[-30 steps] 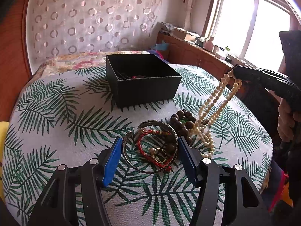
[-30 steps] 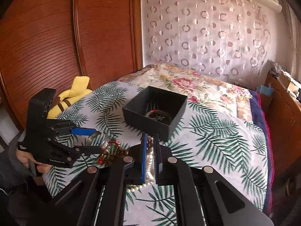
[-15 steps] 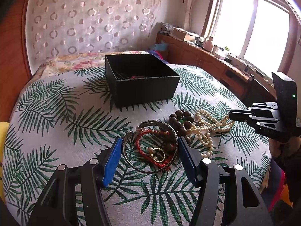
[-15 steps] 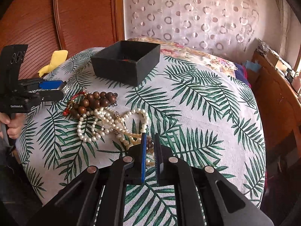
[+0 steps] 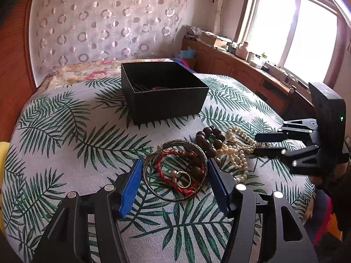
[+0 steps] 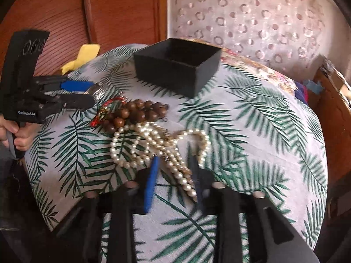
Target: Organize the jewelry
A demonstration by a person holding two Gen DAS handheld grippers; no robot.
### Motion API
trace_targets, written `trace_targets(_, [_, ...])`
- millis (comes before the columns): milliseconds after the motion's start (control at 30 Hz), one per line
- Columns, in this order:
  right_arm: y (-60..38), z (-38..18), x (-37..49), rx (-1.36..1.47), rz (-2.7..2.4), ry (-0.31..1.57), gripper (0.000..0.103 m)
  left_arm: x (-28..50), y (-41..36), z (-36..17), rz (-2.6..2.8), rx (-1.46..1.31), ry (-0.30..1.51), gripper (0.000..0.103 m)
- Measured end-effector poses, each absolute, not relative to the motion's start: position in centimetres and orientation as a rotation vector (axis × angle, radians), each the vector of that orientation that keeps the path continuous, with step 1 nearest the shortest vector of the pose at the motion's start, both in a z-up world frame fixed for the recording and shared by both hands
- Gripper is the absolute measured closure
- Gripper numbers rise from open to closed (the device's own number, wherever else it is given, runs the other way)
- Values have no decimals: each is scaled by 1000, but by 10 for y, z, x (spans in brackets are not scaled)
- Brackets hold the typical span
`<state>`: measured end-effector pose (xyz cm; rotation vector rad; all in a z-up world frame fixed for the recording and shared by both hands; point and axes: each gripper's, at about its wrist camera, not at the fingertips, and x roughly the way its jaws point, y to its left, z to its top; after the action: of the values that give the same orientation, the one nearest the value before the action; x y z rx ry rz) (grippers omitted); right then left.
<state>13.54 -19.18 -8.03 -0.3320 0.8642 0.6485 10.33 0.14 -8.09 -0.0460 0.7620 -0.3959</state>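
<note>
A black open box (image 5: pixel 163 92) stands on the palm-leaf tablecloth, also in the right wrist view (image 6: pixel 177 65). My left gripper (image 5: pixel 173 173) is open around a metal bangle (image 5: pixel 175 175) that encloses a red cord bracelet (image 5: pixel 173 168) and a gold ring (image 5: pixel 183 178). Brown wooden beads (image 5: pixel 208 138) lie beside it. The pearl necklace (image 6: pixel 166 146) lies heaped on the cloth. My right gripper (image 6: pixel 173 164) is open, its fingers astride the pearl strands, not holding them.
The round table's edge (image 6: pixel 54 219) falls away close to both grippers. A flowered bed (image 5: pixel 87 72) lies behind the table, a wooden cabinet (image 5: pixel 241 70) under the window at right. A yellow cloth (image 6: pixel 81 57) sits at the table's far left.
The right gripper lowered the pearl necklace onto the table, then opened and let it go. The left gripper has stayed open around the bangle.
</note>
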Motion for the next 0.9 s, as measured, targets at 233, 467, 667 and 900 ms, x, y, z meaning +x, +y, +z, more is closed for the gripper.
trace_targets(233, [-180,-82,160,-335,653,921,66,103,-1,-83,-398,-46,761,46])
trace_targets(467, [-181,-87,177,-225,732,993,88,102,-1,-84,-396,-48,761,46])
trace_targets(667, [-184,-78,169,-218,731,968,98,101,1,-84,-397,-45,758,46])
trace_targets(900, [-196,-44,158,-202,702,862,98,100,0,-79,-399,-45,748,46])
